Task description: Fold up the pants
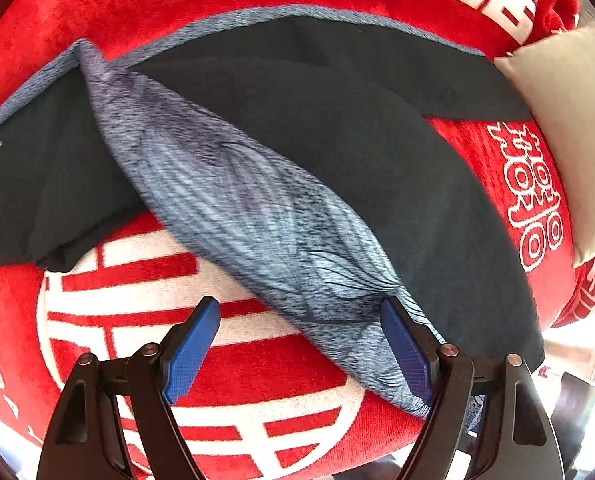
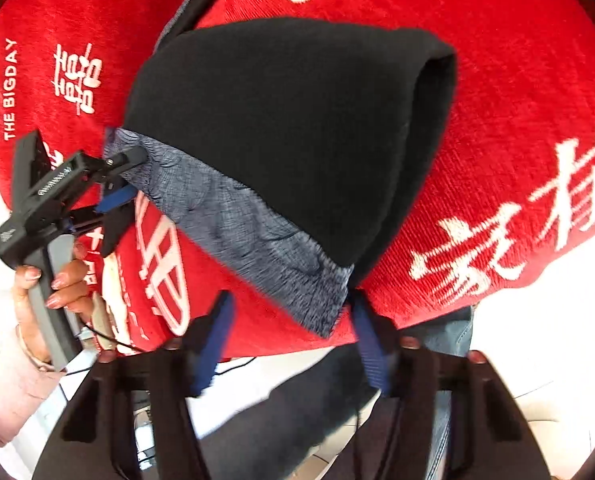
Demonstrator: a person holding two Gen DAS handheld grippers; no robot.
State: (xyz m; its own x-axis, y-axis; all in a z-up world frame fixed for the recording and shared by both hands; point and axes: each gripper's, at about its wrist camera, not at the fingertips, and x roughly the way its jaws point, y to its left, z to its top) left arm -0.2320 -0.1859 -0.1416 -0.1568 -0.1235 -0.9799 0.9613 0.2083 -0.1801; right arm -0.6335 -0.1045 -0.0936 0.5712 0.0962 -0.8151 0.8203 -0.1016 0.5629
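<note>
While spread, both tools [image 1: 300, 342] [image 2: 293, 336] flank pants [image 1: 337, 140].

One pair of pants [image 1: 337, 152], one red blanket [image 1: 257, 380], one pillow [image 1: 569, 120], two grippers [image 1: 299, 344]

The left gripper [image 1: 299, 344] holds its jaws spread wide, blue pads [image 1: 193, 350] well apart. The right gripper [image 2: 293, 340] likewise stands with jaws parted. The person's left hand [image 2: 51, 280] wraps the left gripper's grey handle, fingers curled.
</note>
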